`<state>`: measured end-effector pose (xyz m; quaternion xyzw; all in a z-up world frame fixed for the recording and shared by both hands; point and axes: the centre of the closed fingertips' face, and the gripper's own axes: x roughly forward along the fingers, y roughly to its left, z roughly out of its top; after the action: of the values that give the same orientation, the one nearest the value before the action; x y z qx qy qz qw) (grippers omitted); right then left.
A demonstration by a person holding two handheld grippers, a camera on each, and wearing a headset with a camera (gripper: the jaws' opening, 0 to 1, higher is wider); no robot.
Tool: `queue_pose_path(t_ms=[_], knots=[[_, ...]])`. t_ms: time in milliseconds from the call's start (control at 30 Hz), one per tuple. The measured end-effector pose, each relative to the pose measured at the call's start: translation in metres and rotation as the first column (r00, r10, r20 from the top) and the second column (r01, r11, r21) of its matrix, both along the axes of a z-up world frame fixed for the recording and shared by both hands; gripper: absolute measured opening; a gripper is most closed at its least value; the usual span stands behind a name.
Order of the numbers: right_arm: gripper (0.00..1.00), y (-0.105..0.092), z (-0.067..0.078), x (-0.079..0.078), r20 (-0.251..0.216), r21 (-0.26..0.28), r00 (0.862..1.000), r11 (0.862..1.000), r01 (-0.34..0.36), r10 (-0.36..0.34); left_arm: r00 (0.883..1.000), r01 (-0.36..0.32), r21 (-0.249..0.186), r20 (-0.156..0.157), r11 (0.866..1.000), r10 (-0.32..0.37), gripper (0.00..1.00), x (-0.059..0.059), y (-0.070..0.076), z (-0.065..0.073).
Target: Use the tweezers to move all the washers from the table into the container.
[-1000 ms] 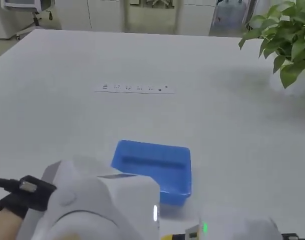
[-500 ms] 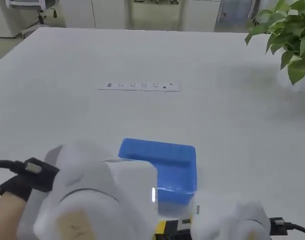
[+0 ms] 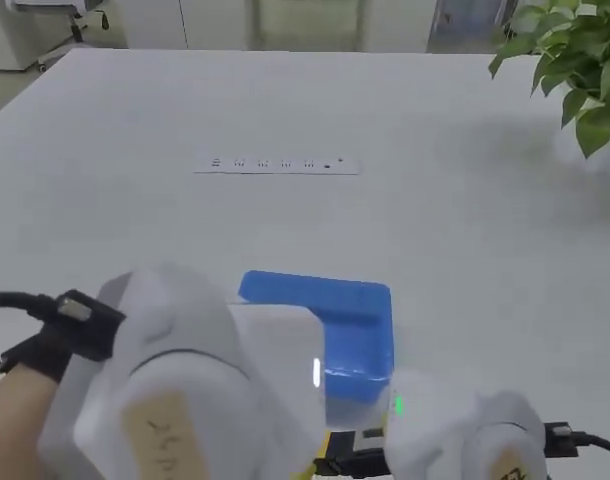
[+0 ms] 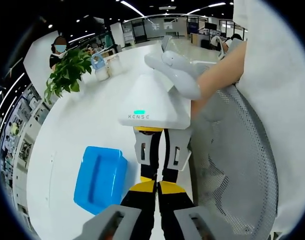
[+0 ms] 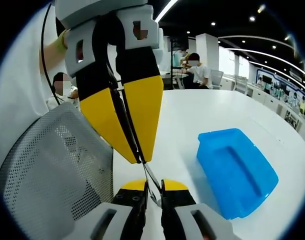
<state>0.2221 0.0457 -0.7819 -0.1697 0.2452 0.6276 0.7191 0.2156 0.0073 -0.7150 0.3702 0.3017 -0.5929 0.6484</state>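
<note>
**Tweezers spanning both grippers, beside the blue container**

In the right gripper view we see the left gripper (image 5: 141,159) coming in from above. Its yellow-tipped jaws are pressed together on the upper part of the tweezers (image 5: 149,176). The thin metal tool runs down out of those jaws, and its lower end sits in the narrow slit between the jaws of the right gripper (image 5: 152,189). We cannot tell whether those jaws pinch it or merely flank it, nor how far apart the tweezers' own arms stand.

The blue container (image 5: 235,170) stands open side up on the white table (image 3: 285,230), off to one side of the two grippers and not touching them. In the head view it lies just beyond their white bodies. A power strip (image 3: 277,165) sits farther back on the table, and a plant (image 3: 575,50) is at the far right corner. A mesh chair back (image 5: 52,165) shows beside the jaws.
</note>
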Motion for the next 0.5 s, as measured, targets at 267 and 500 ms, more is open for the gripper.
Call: queue_pose_path(t_ms=[267, 500], knots=[[0.06, 0.001, -0.001, -0.002, 0.004, -0.007, 1.000, 1.000, -0.007, 0.007, 1.000, -0.004, 0.006, -0.014, 1.000, 0.004, 0.00, 0.000, 0.000, -0.002], [0.05, 0.003, -0.002, 0.002, -0.042, 0.005, 0.999, 1.000, 0.029, -0.029, 0.998, -0.050, -0.017, -0.033, 0.999, 0.050, 0.00, 0.009, 0.004, -0.001]])
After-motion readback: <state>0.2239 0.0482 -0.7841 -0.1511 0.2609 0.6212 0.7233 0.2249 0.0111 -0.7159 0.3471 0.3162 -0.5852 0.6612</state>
